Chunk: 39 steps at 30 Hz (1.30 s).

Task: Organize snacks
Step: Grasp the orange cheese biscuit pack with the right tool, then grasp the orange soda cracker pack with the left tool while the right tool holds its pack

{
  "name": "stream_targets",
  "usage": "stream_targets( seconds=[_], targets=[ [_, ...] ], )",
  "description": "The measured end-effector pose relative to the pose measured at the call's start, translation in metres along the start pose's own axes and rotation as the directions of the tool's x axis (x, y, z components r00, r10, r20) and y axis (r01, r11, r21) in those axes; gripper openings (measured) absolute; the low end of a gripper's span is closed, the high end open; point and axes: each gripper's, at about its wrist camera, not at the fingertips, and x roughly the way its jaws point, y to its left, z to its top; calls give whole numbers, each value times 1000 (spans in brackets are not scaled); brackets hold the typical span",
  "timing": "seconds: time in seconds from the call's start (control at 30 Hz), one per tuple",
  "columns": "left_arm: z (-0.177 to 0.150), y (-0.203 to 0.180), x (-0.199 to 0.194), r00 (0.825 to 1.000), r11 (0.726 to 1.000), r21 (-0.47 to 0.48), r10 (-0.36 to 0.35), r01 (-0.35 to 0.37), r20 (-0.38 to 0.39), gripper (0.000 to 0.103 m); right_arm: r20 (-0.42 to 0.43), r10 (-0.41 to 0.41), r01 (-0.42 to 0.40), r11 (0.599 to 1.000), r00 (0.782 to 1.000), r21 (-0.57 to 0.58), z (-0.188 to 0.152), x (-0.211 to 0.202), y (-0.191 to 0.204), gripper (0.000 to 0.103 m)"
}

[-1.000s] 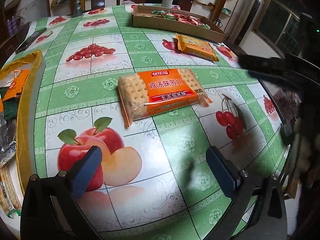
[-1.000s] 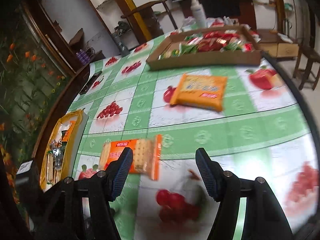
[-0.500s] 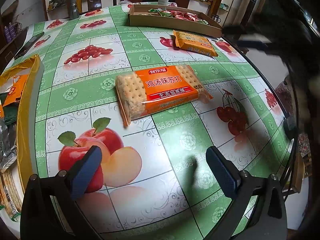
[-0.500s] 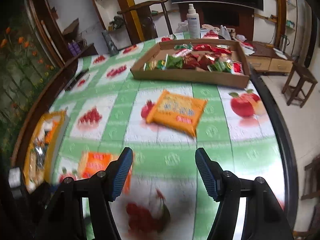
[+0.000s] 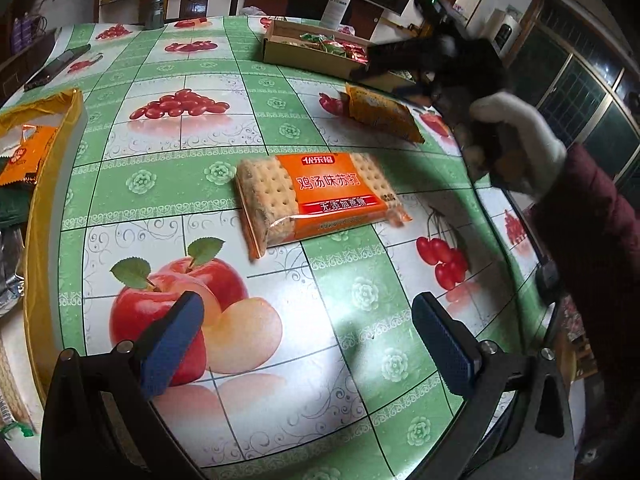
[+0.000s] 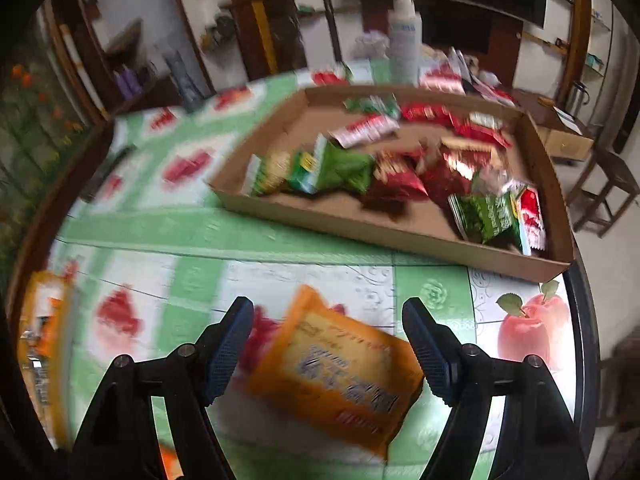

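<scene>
The yellow-orange snack packet (image 6: pixel 336 368) lies flat on the fruit-print tablecloth (image 6: pixel 304 276), seen between the right gripper (image 6: pixel 328 344) fingers — its jaws are opening, untouched by the pads. The cardboard tray (image 6: pixel 384 232) of snacks sits at twelve o'clock. The left gripper (image 5: pixel 308 344) gapes wide and empty — the orange cracker pack (image 5: pixel 320 196) at its twelve.

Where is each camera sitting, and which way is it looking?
Left wrist: on the left gripper, tilted down at the cracker pack; its open fingers show, plus the gloved right hand and sleeve.
Right wrist: on the right gripper, above the orange packet, facing the cardboard tray; only its opening fingers show, not touching the packet.
Shared: orange packet, tray, spray bottle, tablecloth.
</scene>
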Motion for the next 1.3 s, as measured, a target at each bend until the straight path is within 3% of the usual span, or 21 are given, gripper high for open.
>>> stream_targets(
  seconds=[0.13,0.23,0.3,0.43,0.5,0.57,0.7,0.8,0.87,0.93,1.03,1.17,1.3],
  targets=[
    [0,1,-2,1000,1000,-10,-13,13,7,103,-58,140,-134,986,989,95,-20,7,-11,81],
    [0,1,-2,1000,1000,-13,-13,13,8,103,-66,180,-175,981,981,82,-36,0,-3,81],
    [0,1,-1,1000,1000,-10,-7,7,6,103,-72,122,-121,992,990,21,-43,-1,10,82],
    [-1,5,-4,999,999,-30,-30,31,13,103,-50,-103,98,991,993,-96,-51,10,38,84],
    [-1,7,-8,999,997,-55,-49,48,-6,101,-27,-115,112,990,993,-86,-55,8,43,72],
    [0,4,-18,997,996,-43,-77,76,-18,94,-28,-103,101,992,994,-82,-61,3,47,72],
    [17,-6,-46,998,999,31,-17,16,54,94,-1,-105,105,993,994,-58,-90,-14,41,72],
    [40,-13,-43,998,996,86,23,-27,52,95,38,-54,54,999,998,8,-112,-34,26,72],
    [54,-21,-26,999,987,155,41,-44,27,94,89,21,-27,997,996,74,-124,-45,8,72],
    [65,-27,-8,999,975,220,32,-31,-2,94,142,83,-101,987,986,122,-130,-51,-8,72],
    [78,-33,16,1000,950,312,17,-9,-24,94,210,114,-153,972,971,180,-138,-55,-27,72],
    [93,-29,45,996,946,323,16,14,-89,94,223,128,-174,964,966,199,-138,-57,-34,72],
    [91,-21,69,981,963,259,-26,77,-194,94,221,141,-185,964,965,193,-140,-58,-32,72]
  ],
)
